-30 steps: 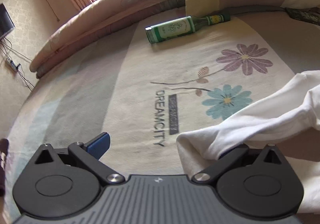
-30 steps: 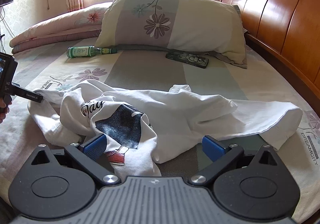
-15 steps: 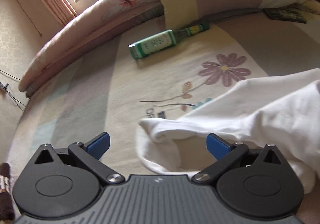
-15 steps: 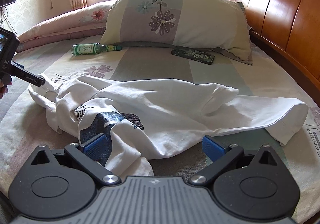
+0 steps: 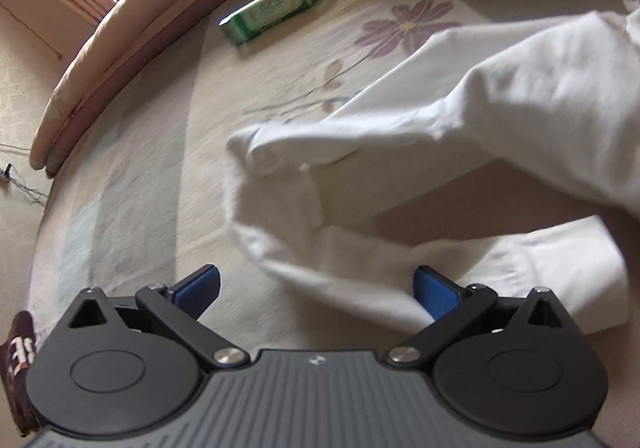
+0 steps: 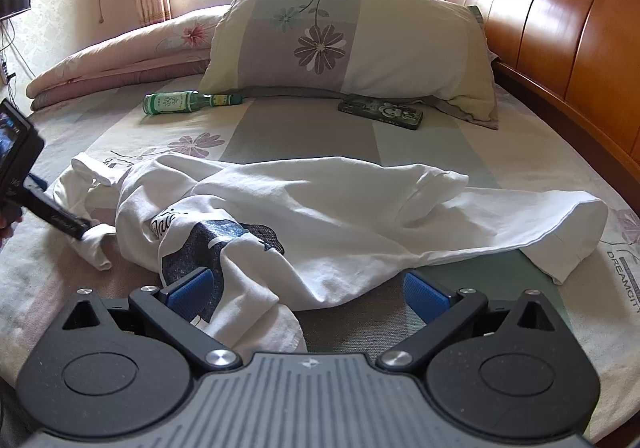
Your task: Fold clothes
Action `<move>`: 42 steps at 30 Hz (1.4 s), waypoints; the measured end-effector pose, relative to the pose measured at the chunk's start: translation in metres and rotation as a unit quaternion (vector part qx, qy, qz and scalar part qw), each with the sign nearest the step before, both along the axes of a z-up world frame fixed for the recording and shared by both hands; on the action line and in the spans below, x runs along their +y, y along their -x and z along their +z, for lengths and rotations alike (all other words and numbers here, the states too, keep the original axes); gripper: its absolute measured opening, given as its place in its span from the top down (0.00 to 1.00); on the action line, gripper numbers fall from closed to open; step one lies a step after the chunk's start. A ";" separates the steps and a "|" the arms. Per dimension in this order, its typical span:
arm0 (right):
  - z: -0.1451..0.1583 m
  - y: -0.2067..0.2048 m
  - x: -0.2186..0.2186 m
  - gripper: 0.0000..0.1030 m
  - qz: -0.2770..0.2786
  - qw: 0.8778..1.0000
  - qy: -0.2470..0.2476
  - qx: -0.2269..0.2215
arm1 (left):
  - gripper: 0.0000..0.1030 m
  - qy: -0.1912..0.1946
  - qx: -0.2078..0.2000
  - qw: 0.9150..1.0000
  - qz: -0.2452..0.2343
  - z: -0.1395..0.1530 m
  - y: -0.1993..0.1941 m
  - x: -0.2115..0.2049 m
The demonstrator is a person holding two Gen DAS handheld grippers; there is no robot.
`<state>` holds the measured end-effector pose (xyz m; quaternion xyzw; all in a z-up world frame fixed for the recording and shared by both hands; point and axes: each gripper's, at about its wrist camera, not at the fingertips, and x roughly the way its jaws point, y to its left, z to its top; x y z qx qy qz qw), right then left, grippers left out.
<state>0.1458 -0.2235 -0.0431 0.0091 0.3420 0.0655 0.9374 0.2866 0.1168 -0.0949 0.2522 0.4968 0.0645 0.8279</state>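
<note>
- Left tongs (image 5: 316,288) are wide apart, low over the bed (image 5: 132,167), with nothing between the blue pads (image 5: 198,284).
- Part of the white shirt (image 5: 500,95) lies right in front of them. One rumpled end sits just past the right pad, maybe touching it; the blur makes that hard to tell.
- Right tongs (image 6: 306,294) are wide apart too, and they hold nothing.
- From the right camera, the shirt (image 6: 340,215) lies crumpled across the middle of the bed (image 6: 304,135). A dark print shows on its near left side, and a fold of cloth reaches between the pads.
- Left tongs (image 6: 60,221) show at the left edge of that view, with their tip at the shirt's left end.
- Green bottle (image 6: 180,103) lies on its side, well behind the shirt.
- Big flower pillow (image 6: 352,43) leans by the wooden headboard (image 6: 560,31).
- Dark phone (image 6: 380,112) lies just in front of the pillow.
- Folded pink quilt (image 6: 120,59) sits by the window.
</note>
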 end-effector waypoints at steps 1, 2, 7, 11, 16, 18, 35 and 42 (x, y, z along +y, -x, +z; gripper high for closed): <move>-0.001 0.000 -0.002 0.00 -0.003 1.000 -0.006 0.002 | 0.00 -0.007 0.005 1.000 0.014 0.001 0.003 0.015; -0.001 -0.001 -0.003 0.00 -0.004 1.000 -0.011 0.003 | 0.00 -0.013 0.008 0.999 0.032 0.002 0.005 0.031; 0.000 0.001 -0.002 0.00 -0.002 1.000 -0.012 0.001 | 0.01 -0.090 -0.006 0.991 0.102 0.013 0.011 0.085; 0.002 0.001 0.004 0.00 0.001 1.000 -0.010 0.000 | 0.01 -0.009 -0.033 0.996 0.079 0.035 0.016 0.079; 0.003 0.001 0.011 0.00 0.009 1.000 -0.001 0.000 | 0.01 0.007 -0.022 1.000 0.015 0.017 0.014 0.038; 0.003 0.002 0.013 0.00 0.013 1.000 0.005 -0.001 | 0.01 -0.015 -0.021 1.000 0.014 0.007 0.011 0.032; -0.003 0.001 0.025 0.00 0.028 1.000 0.006 0.005 | 0.00 0.076 -0.005 0.995 0.065 0.000 0.053 0.076; -0.005 0.000 0.017 0.00 0.013 1.000 0.002 0.012 | 0.00 0.150 -0.018 0.983 0.101 -0.003 0.054 0.100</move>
